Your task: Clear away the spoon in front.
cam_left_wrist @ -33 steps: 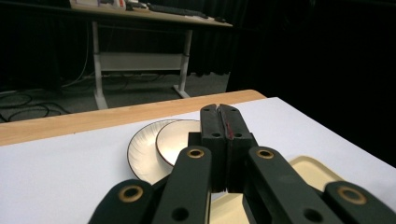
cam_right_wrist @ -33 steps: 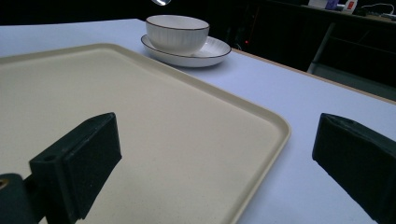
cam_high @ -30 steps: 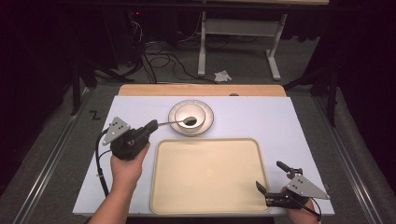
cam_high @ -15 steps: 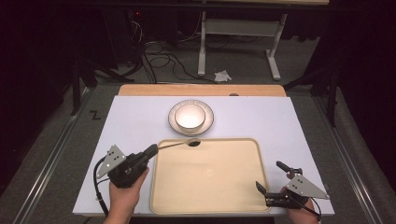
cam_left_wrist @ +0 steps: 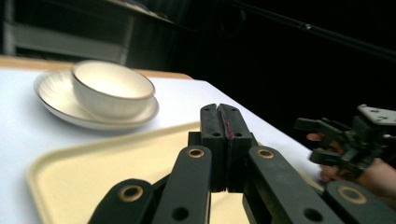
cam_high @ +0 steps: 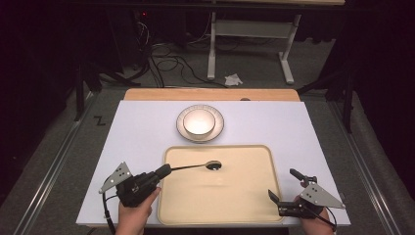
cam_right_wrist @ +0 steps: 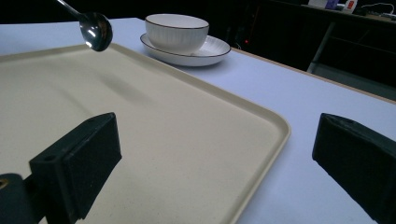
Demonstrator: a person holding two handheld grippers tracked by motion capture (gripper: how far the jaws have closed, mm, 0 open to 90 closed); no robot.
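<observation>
I see the counter (cam_high: 147,132) under its white sheet, with a strip of bare wood along the far edge and dark floor on every side. The widest open stretches lie left and right of the cream tray (cam_high: 220,205), which sits near my edge in the middle. Its raised rim (cam_right_wrist: 261,116) runs all round, and the bed inside it is bare.

Beyond the tray, just past its far rim, a white bowl (cam_high: 199,122) stands on a saucer (cam_high: 219,128); the two are close to the tray but not touching it. Behind the counter there is a metal frame with cables on the floor.

My left hand-held gripper (cam_high: 164,170) lies low at the tray's left rim, jaws pressed together on the handle of a spoon (cam_high: 213,165). From the left gripper view the jaws meet flat, with only a thin line between them. The spoon reaches out over the far part of the tray, with its bowl hanging above the bed; the right gripper view shows it clear of the surface.

My right hand-held gripper (cam_high: 284,188) rests at the tray's near right corner, jaws wide apart and holding nothing, one jaw over the tray bed and the other over the white sheet.
</observation>
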